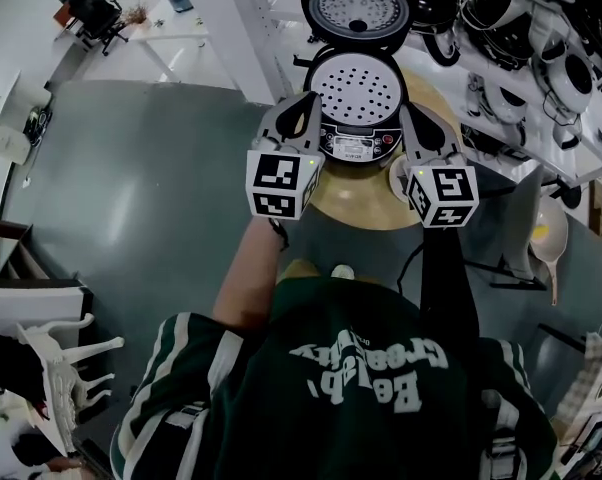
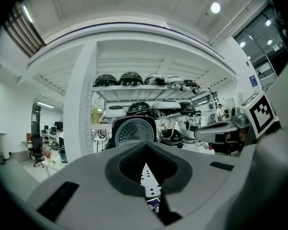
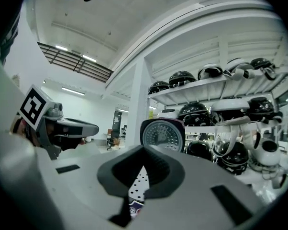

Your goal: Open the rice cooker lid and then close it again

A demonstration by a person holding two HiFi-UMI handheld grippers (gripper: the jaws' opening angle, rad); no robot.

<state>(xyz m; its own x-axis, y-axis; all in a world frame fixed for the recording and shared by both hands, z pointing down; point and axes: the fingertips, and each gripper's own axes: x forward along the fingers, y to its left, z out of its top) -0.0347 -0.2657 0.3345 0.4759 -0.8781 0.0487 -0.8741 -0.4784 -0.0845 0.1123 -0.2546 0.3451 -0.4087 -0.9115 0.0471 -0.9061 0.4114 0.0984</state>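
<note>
Cooker (image 1: 356,118) on round bench (image 1: 366,200), lid (image 1: 359,6) upright at the rear, panel toward me. My left gripper (image 1: 301,108) and right gripper (image 1: 413,118) flank its front, fingers closed, empty; open floor lies left.

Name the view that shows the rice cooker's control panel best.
Head view: the control panel shows whole, facing up. Each gripper view catches only a sliver of it, low in the slit between its jaws.
</note>
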